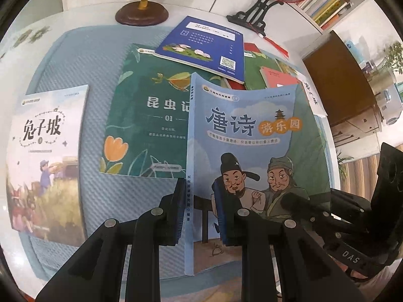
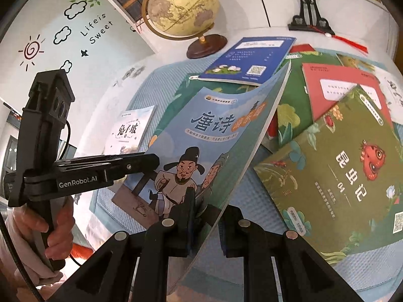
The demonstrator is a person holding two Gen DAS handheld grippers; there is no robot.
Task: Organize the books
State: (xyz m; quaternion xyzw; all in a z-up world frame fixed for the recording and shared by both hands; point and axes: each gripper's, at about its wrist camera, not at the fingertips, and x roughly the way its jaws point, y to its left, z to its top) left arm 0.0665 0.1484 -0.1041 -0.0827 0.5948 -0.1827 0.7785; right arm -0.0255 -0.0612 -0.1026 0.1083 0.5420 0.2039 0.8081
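A light blue picture book [image 1: 241, 130] with two cartoon men on its cover is held up off the blue mat [image 1: 100, 201] by both grippers. My left gripper [image 1: 200, 201] is shut on its spine edge near the bottom. My right gripper [image 2: 206, 216] is shut on the opposite, open edge, and the cover [image 2: 201, 130] bows between them. Each gripper shows in the other's view: the left gripper [image 2: 153, 162] with a hand [image 2: 50, 226] on its handle, the right gripper [image 1: 297, 202] at the book's right side.
On the mat lie a dark green book [image 1: 148, 115], a white rabbit book [image 1: 47, 151], a dark blue book [image 1: 204, 47], a red book [image 2: 337, 88] and an olive green book [image 2: 340, 171]. A globe [image 2: 181, 7] and a fan stand [image 2: 307, 12] stand behind.
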